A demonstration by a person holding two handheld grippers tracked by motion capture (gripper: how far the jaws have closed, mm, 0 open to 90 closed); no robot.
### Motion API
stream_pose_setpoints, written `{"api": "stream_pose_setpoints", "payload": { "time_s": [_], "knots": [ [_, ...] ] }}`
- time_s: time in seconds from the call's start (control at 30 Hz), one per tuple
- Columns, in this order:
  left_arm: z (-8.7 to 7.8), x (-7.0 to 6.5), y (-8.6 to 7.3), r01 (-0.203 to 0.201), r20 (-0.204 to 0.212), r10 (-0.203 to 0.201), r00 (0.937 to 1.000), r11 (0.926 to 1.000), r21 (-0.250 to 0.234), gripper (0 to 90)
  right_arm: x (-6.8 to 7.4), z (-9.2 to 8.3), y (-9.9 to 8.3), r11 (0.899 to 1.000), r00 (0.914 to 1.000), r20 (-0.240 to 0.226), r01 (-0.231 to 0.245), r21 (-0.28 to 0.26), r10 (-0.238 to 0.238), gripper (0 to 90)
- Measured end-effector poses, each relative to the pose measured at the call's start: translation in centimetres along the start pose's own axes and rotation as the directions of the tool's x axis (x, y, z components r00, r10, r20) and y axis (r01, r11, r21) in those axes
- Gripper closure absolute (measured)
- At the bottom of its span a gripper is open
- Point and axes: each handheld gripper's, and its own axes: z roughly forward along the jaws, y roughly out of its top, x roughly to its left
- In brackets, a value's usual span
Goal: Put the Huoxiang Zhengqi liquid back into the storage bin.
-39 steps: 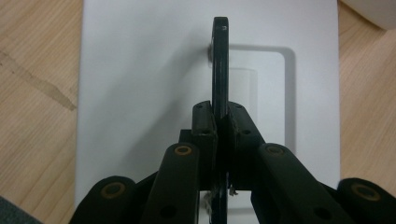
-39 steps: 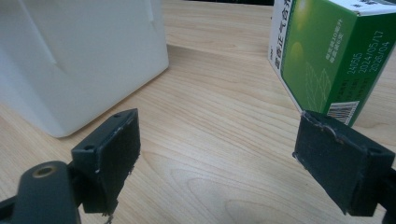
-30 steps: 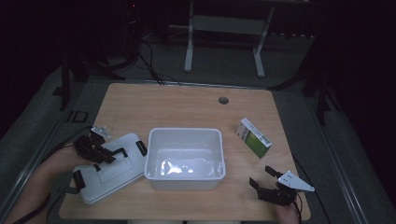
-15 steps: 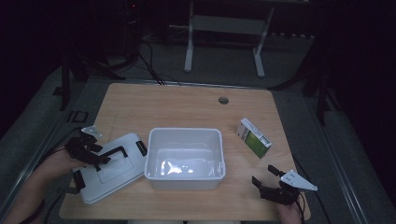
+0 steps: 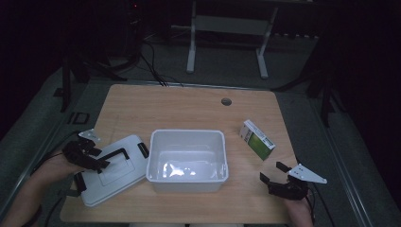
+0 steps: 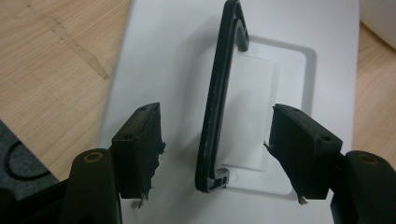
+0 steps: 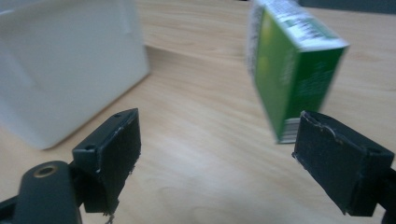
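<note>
Plastic and pale wood make up most of what lies before the two tongs. The left tongs [image 6: 217, 144] hang released over a flat white lid [image 6: 177, 60], smooth and matte, with rounded corners and a shallow rectangular recess in its middle. A slim black handle [image 6: 219, 93] lies folded along that recess, running straight between the two jaws; neither rubber pad touches it. These jaws have just been opening, and the handle sits loose in the gap. The pads [image 6: 140, 149] are dark, blocky and frayed at their lower edges.

The lid rests on the desk [image 5: 189, 106], a light wood-grain top with rounded corners, just beside a white, glossy, rectangular tub [image 5: 187, 161] that stands open to the right of the left tongs.

The right tongs [image 7: 215, 163] are also released, with nothing between the jaws. Ahead of them, nearer the right jaw, stands a small green and white carton [image 7: 289, 65], slightly tilted; its printing is too blurred to read. The tub's wall shows beyond the left jaw.
</note>
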Motion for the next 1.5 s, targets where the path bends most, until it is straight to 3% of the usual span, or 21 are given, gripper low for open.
{"api": "stream_pose_setpoints", "payload": {
  "time_s": [0.07, 0.23, 0.5, 0.6, 1.07, 1.5],
  "knots": [
    [0.1, 0.0, 0.0, -0.001, -0.002, 0.001, 1.0000, 1.0000, 0.002, 34.6, -0.7, 0.0, 0.4, 1.000, 0.9998, 0.005, -0.022, -0.016, 0.022, 20.1],
    [0.1, 0.0, 0.0, -0.001, -0.007, 0.001, 1.0000, 1.0000, 0.001, 34.6, -2.3, 0.7, 1.5, 1.000, 0.9989, 0.044, -0.015, -0.015, 0.016, 22.4],
    [0.5, -0.1, 0.2, -0.003, 0.002, 0.003, 1.0000, 1.0000, 0.007, 34.6, -4.3, 2.1, 3.4, 1.000, 0.9985, 0.053, -0.014, 0.024, 0.012, 23.3],
    [0.5, -0.1, 0.2, -0.007, 0.001, 0.007, 1.0000, 0.9999, 0.014, 34.6, -5.0, 2.9, 4.3, 0.999, 0.9990, 0.044, -0.009, 0.037, 0.008, 27.4],
    [0.8, 0.1, 0.0, -0.007, 0.003, 0.006, 1.0000, 0.9995, 0.029, 34.6, -6.0, 5.3, 6.1, 0.995, 0.9999, 0.011, -0.004, 0.096, 0.003, 40.1],
    [0.4, 0.1, 0.2, -0.016, -0.003, 0.016, 0.9999, 0.9995, 0.026, 34.6, -6.3, 7.4, 7.3, 0.984, 0.9997, -0.010, 0.024, 0.178, -0.022, 41.7]
  ]
}}
